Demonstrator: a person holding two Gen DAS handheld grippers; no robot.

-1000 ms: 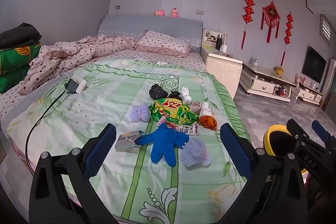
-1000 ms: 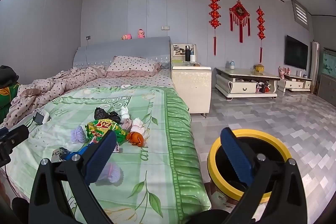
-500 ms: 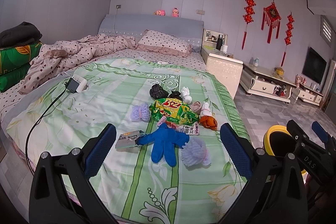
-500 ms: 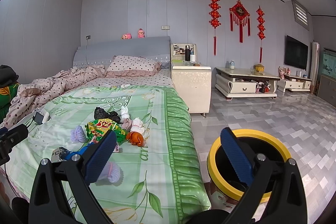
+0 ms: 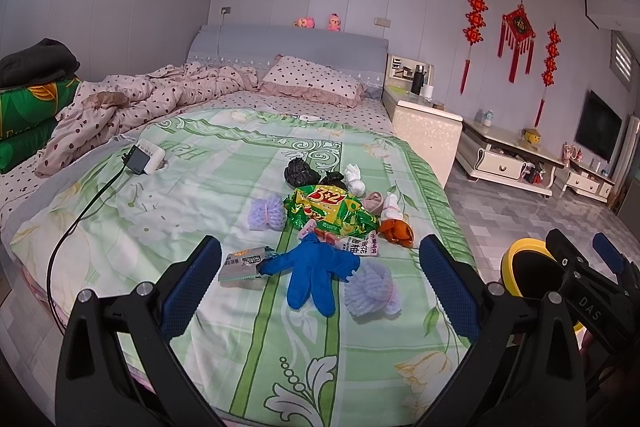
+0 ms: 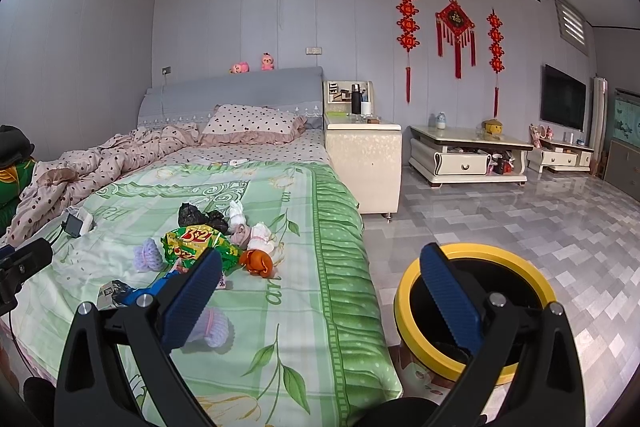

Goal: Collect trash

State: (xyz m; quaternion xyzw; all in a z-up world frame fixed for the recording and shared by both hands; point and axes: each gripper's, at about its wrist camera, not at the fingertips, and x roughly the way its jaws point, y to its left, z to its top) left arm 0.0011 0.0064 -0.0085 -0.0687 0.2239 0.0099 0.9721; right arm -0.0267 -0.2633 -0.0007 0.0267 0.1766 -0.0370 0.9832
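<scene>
A heap of trash lies on the green bedspread [image 5: 160, 239]: a blue glove [image 5: 316, 267], a green snack bag [image 5: 328, 211], a small flat packet [image 5: 244, 261], two purple foam nets [image 5: 372, 289], black bags [image 5: 300, 171], white wads and an orange scrap [image 5: 396, 231]. My left gripper [image 5: 320, 287] is open and empty, just short of the glove. My right gripper [image 6: 320, 295] is open and empty, between the bed's edge and a yellow-rimmed bin [image 6: 516, 267] on the floor. The bin also shows in the left wrist view [image 5: 520, 263].
A charger with a black cable [image 5: 144, 159] lies on the bed's left part. A rumpled dotted quilt [image 5: 132, 107] and pillow are at the head. A cream nightstand [image 6: 364, 163] and low cabinet [image 6: 468, 155] stand right of the bed on a tiled floor.
</scene>
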